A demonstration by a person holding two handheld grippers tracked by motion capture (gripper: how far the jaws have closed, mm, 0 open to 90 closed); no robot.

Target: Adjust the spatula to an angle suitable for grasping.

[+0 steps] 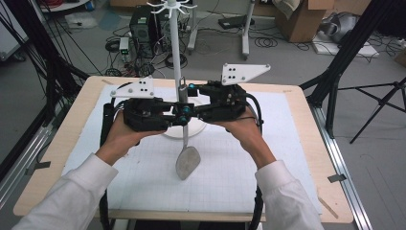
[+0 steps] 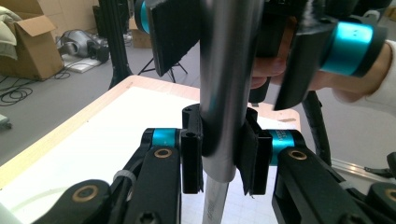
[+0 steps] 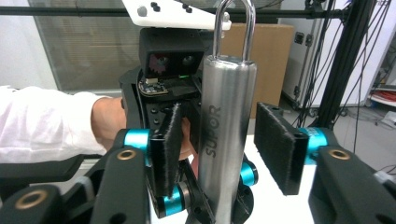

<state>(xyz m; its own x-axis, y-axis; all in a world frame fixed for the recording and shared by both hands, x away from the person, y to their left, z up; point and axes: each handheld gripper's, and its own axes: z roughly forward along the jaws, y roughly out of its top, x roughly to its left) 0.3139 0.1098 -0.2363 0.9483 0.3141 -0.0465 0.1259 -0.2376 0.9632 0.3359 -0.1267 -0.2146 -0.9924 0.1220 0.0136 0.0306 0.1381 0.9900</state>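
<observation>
A steel spatula hangs upright, its flat head (image 1: 186, 163) low over the white mat and its round handle (image 3: 224, 121) marked SUPOR, with a wire loop (image 3: 233, 28) on top. My left gripper (image 2: 219, 149) is shut on the handle (image 2: 229, 70) from the left. Higher on the same handle my right gripper (image 3: 224, 144) stands open. Its pads (image 3: 275, 144) flank the steel with a gap on each side. In the high view the left gripper (image 1: 181, 115) and right gripper (image 1: 187, 98) meet at the handle (image 1: 184, 93), just in front of the white hook stand (image 1: 175, 48).
The stand's round base (image 1: 196, 130) sits on the gridded white mat (image 1: 230, 158) behind the spatula. The wooden table edge (image 1: 311, 143) borders the mat. Black frame legs, cables and cardboard boxes (image 1: 306, 19) crowd the floor beyond.
</observation>
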